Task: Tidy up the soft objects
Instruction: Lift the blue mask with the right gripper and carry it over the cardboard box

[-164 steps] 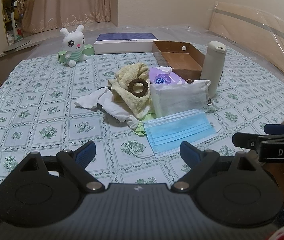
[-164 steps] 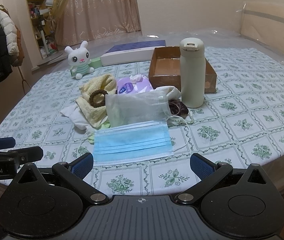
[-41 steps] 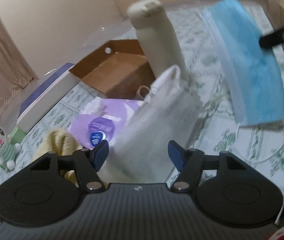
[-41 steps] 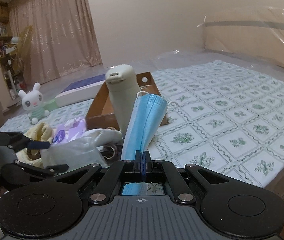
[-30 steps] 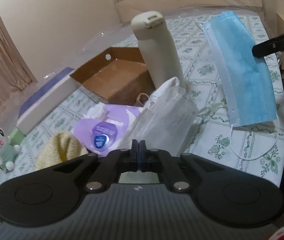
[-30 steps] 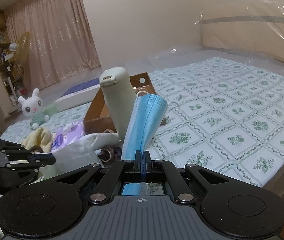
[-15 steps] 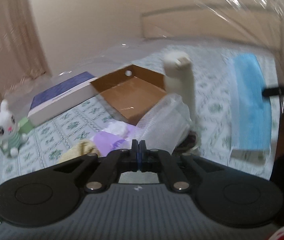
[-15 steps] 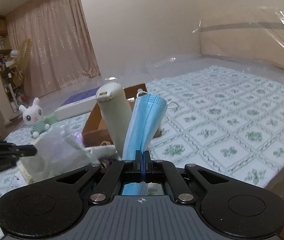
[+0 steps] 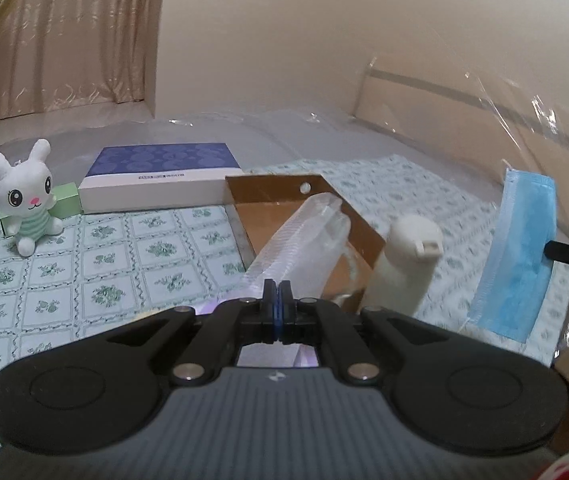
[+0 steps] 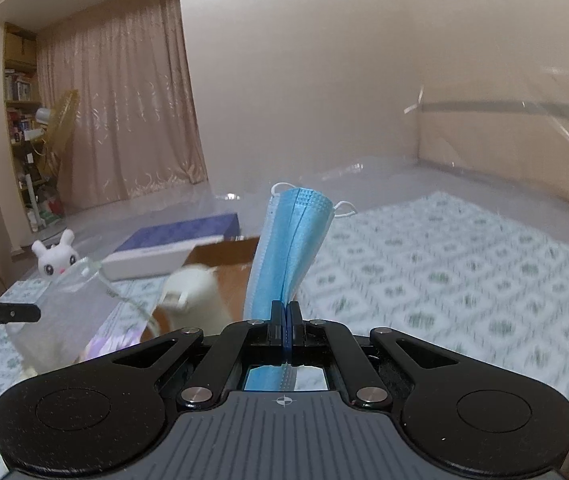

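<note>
My left gripper [image 9: 278,292] is shut on a white mesh bag [image 9: 304,240] and holds it in the air above the table, in front of the brown cardboard box [image 9: 276,216]. The bag also shows in the right wrist view [image 10: 64,304]. My right gripper [image 10: 284,312] is shut on a blue face mask [image 10: 288,252], lifted clear of the table; the mask hangs at the right of the left wrist view [image 9: 516,256]. A purple wipes pack [image 10: 112,340] lies below the bag.
A cream bottle [image 9: 404,268] stands beside the box. A white bunny toy [image 9: 24,200] sits by a green block [image 9: 66,200] at the far left. A blue-topped flat box [image 9: 160,176] lies behind. The green-patterned tablecloth [image 9: 84,272] covers the table.
Both grippers have risen further with the mesh bag and the mask. The left view has swung left, so the bunny and the flat box show more fully.
</note>
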